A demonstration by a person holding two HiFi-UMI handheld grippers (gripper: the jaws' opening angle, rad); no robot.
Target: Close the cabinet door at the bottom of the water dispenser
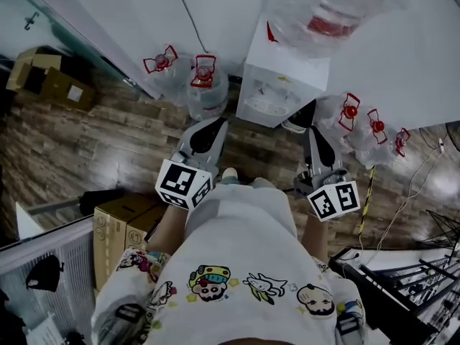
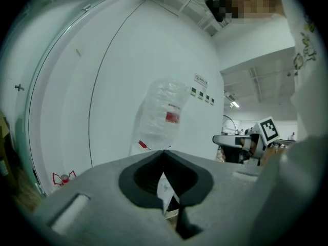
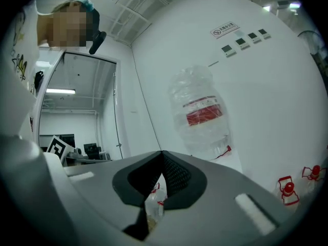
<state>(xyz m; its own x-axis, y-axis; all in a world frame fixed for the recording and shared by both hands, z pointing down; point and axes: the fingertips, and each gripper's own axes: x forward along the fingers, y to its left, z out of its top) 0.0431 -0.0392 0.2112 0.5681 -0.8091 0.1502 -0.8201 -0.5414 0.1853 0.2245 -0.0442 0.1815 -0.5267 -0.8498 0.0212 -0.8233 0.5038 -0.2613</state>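
Head view: you stood facing the white box-shaped water dispenser [image 1: 282,85], set against the white wall [image 1: 410,56] on the far side. A clear plastic water bottle with a red label [image 1: 327,9] sat upended on top of it. The bottom cabinet door was hidden beneath the dispenser's top in this view, and neither gripper view showed it, so its position could not be read.

You held the left gripper [image 1: 215,126] near the dispenser's near left corner and the right gripper [image 1: 300,123] near its near right corner, both pointing away from you toward the unit. Contact with the unit could not be judged from above.

Left gripper view: the fingers were pressed together tip to tip with nothing between them, aimed at the labelled bottle and the wall. Right gripper view: the fingers were likewise closed on each other and empty, with the same bottle ahead.

Two empty clear water jugs with red handles [image 1: 203,77] stood on the wood-plank floor [image 1: 122,142] left of the dispenser, and three more [image 1: 374,128] stood to its right. A brown cardboard box [image 1: 122,218] sat at your near left.
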